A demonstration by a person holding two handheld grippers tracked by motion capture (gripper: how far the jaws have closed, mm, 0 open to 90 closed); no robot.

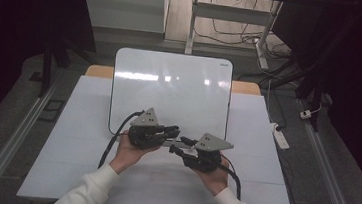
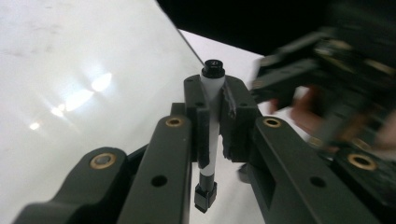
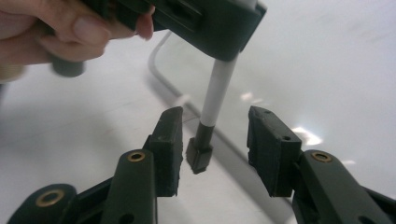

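Clamping the marker (image 2: 212, 116) tight, your left gripper (image 2: 212, 126) holds it — your right gripper (image 3: 215, 149) stands parted around its dark end, pads clear.

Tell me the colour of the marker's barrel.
White, with black ends; the marker shows best in the left gripper view.

White table (image 1: 261, 190) with a glossy whiteboard (image 1: 170, 88) flat on its far half.
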